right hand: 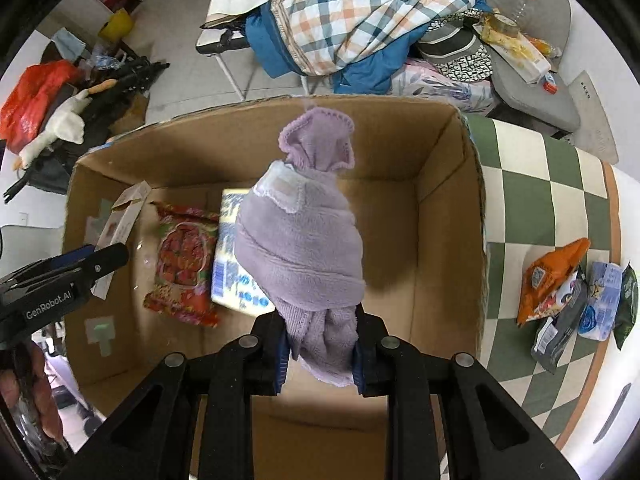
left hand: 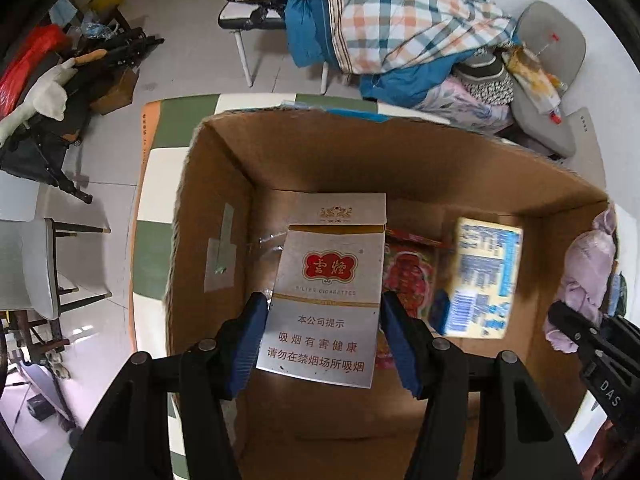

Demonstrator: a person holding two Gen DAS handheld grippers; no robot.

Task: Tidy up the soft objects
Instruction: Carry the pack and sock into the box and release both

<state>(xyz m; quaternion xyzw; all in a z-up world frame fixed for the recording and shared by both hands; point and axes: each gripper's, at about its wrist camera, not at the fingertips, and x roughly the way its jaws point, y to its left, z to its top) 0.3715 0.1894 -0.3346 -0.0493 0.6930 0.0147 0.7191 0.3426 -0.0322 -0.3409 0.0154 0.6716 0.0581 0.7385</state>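
Sitting on a green-and-white checked mat (right hand: 532, 184), an open cardboard box (right hand: 448, 208) is taking up most of both views, and both grippers are hanging over it. Behind it a plaid quilt (right hand: 360, 16) is lying piled on a bench, with a grey cushion (right hand: 532, 92) off to the right. One heap of snack bags (right hand: 576, 292) is lying on the mat right of the box; I can't count them exactly.

Left gripper (left hand: 324, 320) is pinching a grey cigarette pack (left hand: 326, 280) with a red logo, lid flipped up, over the box's left side. Right gripper (right hand: 320, 344) is squeezing a lilac fleece cloth (right hand: 300, 248), bunched up and fuzzy, above the middle of the box.

Two things are lying flat on the box floor: a red strawberry bag (right hand: 182, 264) and a blue-yellow packet (right hand: 230, 256), partly hidden by the cloth.
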